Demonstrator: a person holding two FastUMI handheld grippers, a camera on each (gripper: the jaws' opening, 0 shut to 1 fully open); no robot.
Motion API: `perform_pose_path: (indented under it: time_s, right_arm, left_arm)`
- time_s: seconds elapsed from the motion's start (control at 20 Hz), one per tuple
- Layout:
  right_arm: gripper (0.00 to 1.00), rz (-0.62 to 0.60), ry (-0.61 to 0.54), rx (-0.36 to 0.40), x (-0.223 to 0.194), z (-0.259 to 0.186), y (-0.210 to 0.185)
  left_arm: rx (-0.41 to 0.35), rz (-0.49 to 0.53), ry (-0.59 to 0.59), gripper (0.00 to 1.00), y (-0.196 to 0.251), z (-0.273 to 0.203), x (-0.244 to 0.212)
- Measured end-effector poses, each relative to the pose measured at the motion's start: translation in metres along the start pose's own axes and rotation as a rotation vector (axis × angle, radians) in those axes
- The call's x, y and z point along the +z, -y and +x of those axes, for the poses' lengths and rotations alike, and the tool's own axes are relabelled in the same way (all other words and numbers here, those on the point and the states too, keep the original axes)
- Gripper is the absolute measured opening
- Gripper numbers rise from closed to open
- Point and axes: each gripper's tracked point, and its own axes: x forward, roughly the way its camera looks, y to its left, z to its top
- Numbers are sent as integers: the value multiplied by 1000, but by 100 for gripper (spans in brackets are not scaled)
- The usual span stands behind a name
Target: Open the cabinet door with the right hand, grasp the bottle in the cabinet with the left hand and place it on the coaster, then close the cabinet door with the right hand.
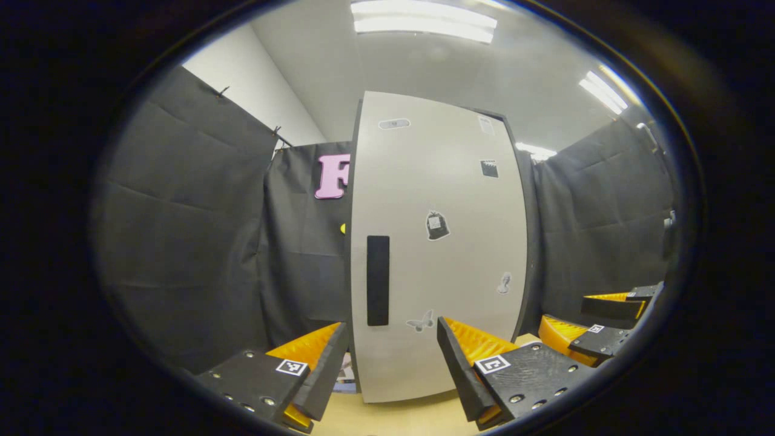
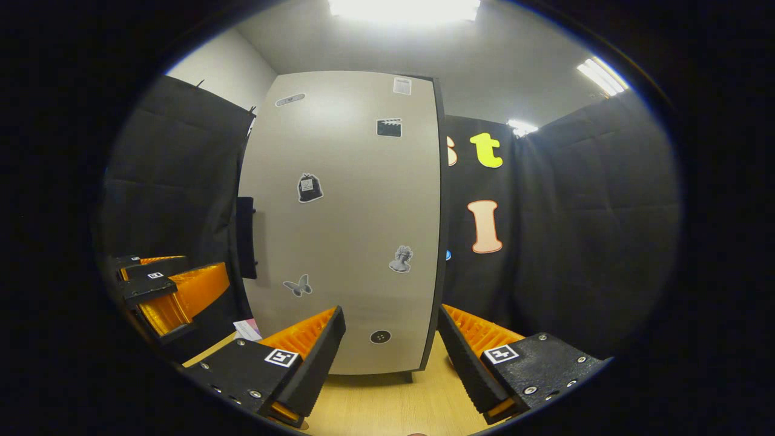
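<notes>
Both our grippers hung empty before the cabinet, jaws spread wide: the left gripper [image 1: 392,363] in its own view, the right gripper [image 2: 390,357] in its own. Facing us stood the cabinet door [image 1: 442,242], fully shut, its dark upright handle [image 1: 378,280] on the door's left edge as we looked at it. Behind that door, we judged, waited the bottle, hidden from us; we could make out no coaster. All stood on a pale wooden table [image 2: 387,406], black cloth walls around. We judged the opening step not yet begun; next the right gripper must cross to the handle, close on it and swing the door outward.
</notes>
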Motion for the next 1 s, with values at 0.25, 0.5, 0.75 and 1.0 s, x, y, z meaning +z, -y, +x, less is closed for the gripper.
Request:
perform_pose_path:
  time_s: [0.25, 0.5, 0.75, 1.0]
  right_arm:
    - [95, 0, -5, 6, -1, 0, -2]
    - [95, -1, -2, 10, -3, 1, -1]
    - [95, 6, -10, 6, -5, 4, 1]
    - [91, 8, -11, 7, -4, 3, 0]
  left_arm:
    - [-5, 15, 5, 90, 5, -1, 1]
    - [-17, 10, 4, 86, 7, -1, 0]
    - [-15, 13, -4, 86, 6, -3, -3]
    - [-11, 2, -13, 90, 0, -3, -6]
